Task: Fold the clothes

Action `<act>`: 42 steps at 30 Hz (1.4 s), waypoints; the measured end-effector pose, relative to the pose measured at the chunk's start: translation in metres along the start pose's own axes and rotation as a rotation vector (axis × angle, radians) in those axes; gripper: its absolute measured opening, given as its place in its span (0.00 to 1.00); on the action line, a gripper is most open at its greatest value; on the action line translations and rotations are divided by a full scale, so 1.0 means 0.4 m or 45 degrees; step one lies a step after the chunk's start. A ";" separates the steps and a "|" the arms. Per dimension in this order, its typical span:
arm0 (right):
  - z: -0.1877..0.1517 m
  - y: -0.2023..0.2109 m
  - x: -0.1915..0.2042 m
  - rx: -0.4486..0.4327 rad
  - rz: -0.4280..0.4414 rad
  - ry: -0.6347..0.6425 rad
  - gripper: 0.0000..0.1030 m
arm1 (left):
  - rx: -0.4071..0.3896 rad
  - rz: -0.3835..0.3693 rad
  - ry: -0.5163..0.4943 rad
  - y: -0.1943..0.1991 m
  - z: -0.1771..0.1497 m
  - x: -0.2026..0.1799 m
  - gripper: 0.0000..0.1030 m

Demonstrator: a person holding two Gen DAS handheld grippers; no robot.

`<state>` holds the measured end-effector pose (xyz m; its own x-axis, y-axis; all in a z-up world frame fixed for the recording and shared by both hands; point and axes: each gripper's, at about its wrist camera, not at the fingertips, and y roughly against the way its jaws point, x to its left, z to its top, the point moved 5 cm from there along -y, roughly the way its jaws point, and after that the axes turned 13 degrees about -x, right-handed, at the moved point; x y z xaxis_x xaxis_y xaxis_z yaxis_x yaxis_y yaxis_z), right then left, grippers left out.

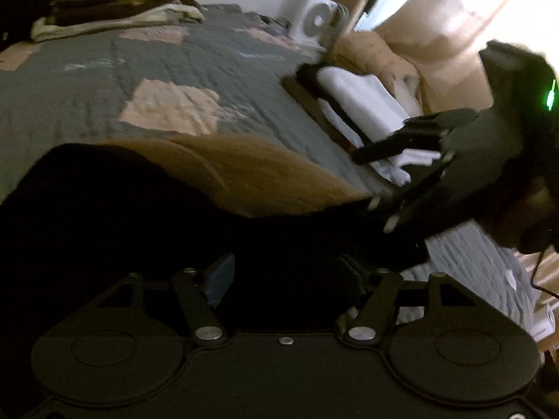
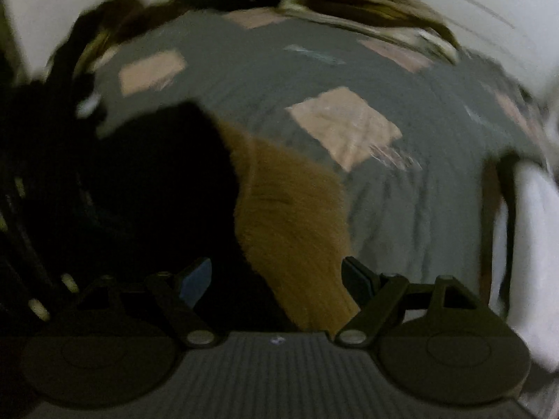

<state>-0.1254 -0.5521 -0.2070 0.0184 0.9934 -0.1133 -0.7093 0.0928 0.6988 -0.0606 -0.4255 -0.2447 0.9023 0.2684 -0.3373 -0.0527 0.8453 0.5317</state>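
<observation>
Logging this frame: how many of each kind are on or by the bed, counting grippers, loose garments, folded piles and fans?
Grippers: 2, left gripper and right gripper
Loose black and tan garment: 1
Folded piles: 2, brown pile and white pile
White fan: 1
Total: 6
</observation>
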 end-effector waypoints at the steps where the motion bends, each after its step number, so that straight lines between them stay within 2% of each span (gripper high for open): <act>1: 0.002 -0.018 0.018 0.000 -0.002 0.075 0.79 | -0.012 0.005 0.014 0.006 0.002 0.010 0.63; 8: -0.019 -0.113 0.077 0.020 -0.034 0.445 0.85 | -0.051 0.004 0.136 0.032 0.014 0.081 0.64; 11: -0.040 -0.135 0.092 0.043 -0.049 0.578 0.87 | -0.064 0.021 0.148 0.040 0.025 0.111 0.64; 15: -0.068 -0.172 0.092 0.076 -0.098 0.687 0.87 | -0.076 0.041 0.155 0.047 0.036 0.143 0.66; 17: -0.070 -0.182 0.083 0.073 -0.099 0.663 0.86 | -0.080 0.042 0.163 0.050 0.037 0.153 0.66; 20: -0.050 -0.188 0.051 0.040 -0.043 0.473 0.83 | -0.079 0.041 0.164 0.053 0.031 0.155 0.66; 22: -0.034 -0.180 0.024 0.012 -0.008 0.337 0.75 | -0.074 0.036 0.164 0.052 0.027 0.155 0.66; 24: -0.018 -0.174 -0.014 0.006 0.034 0.134 0.45 | -0.071 0.031 0.157 0.049 0.026 0.154 0.66; 26: -0.003 -0.162 -0.065 -0.023 0.056 -0.096 0.27 | -0.071 0.027 0.151 0.044 0.027 0.153 0.66; 27: 0.002 -0.157 -0.087 -0.037 0.067 -0.186 0.23 | -0.072 0.025 0.150 0.041 0.028 0.152 0.66; 29: 0.010 -0.150 -0.129 -0.059 0.103 -0.357 0.22 | -0.073 0.020 0.146 0.034 0.030 0.148 0.66; 33: 0.003 -0.148 -0.217 -0.105 0.236 -0.800 0.18 | -0.100 -0.009 0.116 0.004 0.043 0.133 0.66; 36: -0.012 -0.147 -0.277 -0.183 0.424 -1.217 0.16 | -0.132 -0.040 0.080 -0.028 0.058 0.119 0.67; 40: -0.006 -0.125 -0.309 -0.273 0.594 -1.485 0.14 | -0.175 -0.082 0.033 -0.070 0.077 0.099 0.66; 42: 0.004 -0.113 -0.310 -0.286 0.642 -1.530 0.13 | -0.196 -0.103 0.009 -0.091 0.086 0.089 0.63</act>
<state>-0.0946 -0.6793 -0.2235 0.2464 0.3669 0.8970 -0.9209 -0.1997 0.3346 -0.0119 -0.4627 -0.2494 0.9033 0.1997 -0.3797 -0.0457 0.9248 0.3777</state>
